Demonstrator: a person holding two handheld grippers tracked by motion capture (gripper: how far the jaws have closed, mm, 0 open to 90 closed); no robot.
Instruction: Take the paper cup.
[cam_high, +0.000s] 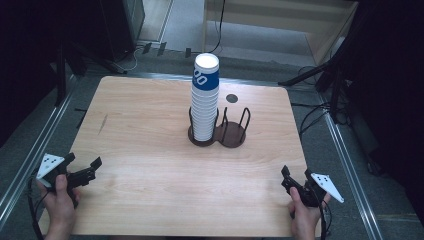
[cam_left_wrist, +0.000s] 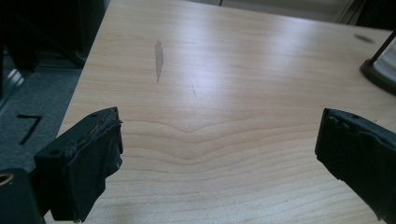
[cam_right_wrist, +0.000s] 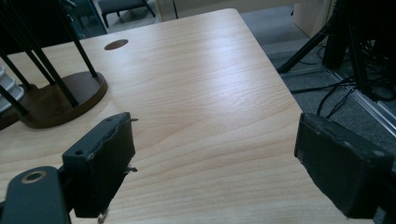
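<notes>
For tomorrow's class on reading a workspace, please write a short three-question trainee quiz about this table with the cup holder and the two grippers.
1. True or false: the stack of paper cups stands in the left ring of the two-ring cup holder.
2. Which is nearer the holder's empty ring: A, the left gripper, or B, the right gripper?
3. Fill in: both grippers are ____ and hold nothing.

Key
1. True; the right ring is empty.
2. B, the right gripper; the left gripper sits at the opposite near corner of the wooden table.
3. Open; bare tabletop shows between each pair of jaws.
</notes>
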